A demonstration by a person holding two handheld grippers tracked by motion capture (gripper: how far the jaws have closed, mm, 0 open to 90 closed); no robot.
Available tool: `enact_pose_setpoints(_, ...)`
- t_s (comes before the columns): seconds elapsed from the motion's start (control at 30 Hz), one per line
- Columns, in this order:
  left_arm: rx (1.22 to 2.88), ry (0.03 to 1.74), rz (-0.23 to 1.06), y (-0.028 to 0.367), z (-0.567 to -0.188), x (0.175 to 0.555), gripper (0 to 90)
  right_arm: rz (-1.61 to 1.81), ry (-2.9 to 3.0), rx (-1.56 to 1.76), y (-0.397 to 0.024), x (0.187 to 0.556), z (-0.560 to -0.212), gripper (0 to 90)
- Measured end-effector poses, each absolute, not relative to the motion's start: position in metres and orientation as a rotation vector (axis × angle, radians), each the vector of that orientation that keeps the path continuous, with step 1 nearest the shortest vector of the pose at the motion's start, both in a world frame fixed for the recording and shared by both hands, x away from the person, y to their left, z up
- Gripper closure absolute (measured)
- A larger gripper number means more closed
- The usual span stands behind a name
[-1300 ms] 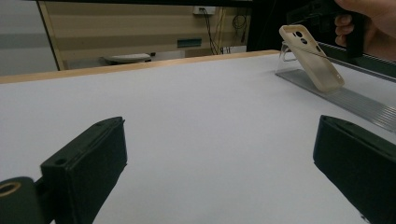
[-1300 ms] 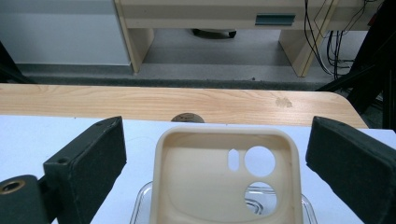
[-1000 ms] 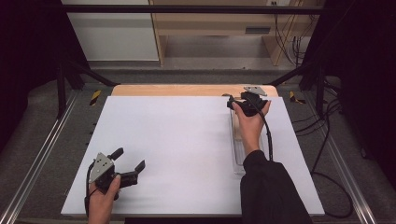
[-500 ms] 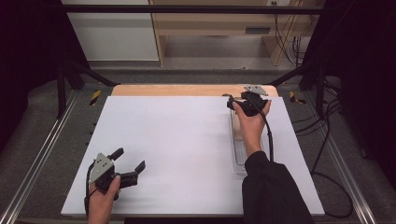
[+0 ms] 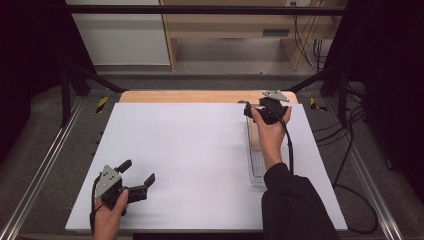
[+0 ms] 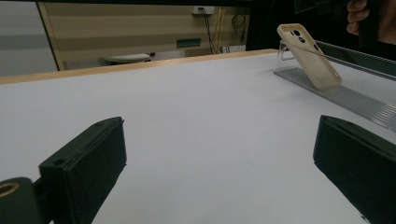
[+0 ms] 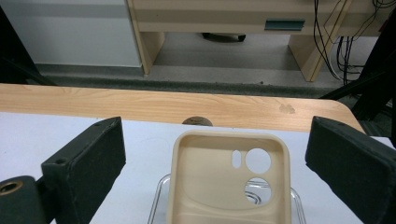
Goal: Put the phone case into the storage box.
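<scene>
**Right gripper poised over a phone case**

Your right gripper (image 5: 255, 111) hovers at the far right of the desk (image 5: 200, 150), its fingers (image 7: 84, 163) spread wide on either side of a beige case (image 7: 229, 179) without touching it. The case leans tilted on a clear stand (image 6: 336, 93), camera holes at the top. Your left gripper (image 5: 136, 172) sits near the front left corner, well apart from the case, fingers (image 6: 88, 163) wide open and holding nothing.
</scene>
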State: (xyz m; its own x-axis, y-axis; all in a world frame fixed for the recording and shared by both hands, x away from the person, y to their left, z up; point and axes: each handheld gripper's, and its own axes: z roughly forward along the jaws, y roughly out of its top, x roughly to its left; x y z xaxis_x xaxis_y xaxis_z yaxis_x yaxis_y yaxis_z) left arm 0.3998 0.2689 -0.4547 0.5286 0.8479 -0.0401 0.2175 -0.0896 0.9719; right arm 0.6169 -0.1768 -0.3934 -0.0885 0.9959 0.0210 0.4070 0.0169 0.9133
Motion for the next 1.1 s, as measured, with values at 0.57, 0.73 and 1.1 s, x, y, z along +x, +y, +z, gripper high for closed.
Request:
enact_pose_setpoints(0.57,1.604,0.936,0.679,0.275,-0.457,0.4,2.1,1.083,1.613,1.452,-0.183,0.605,-0.381,4.9)
enact_pose_setpoints(0.73,1.603,0.934,0.675,0.276,-0.456,0.399,2.1,1.088,1.617,1.436,-0.184,0.6,-0.376,4.8)
enact_pose_setpoints(1.1,1.594,0.931,0.675,0.277,-0.456,0.399,2.1,1.138,1.606,1.431,-0.186,0.592,-0.367,4.8)
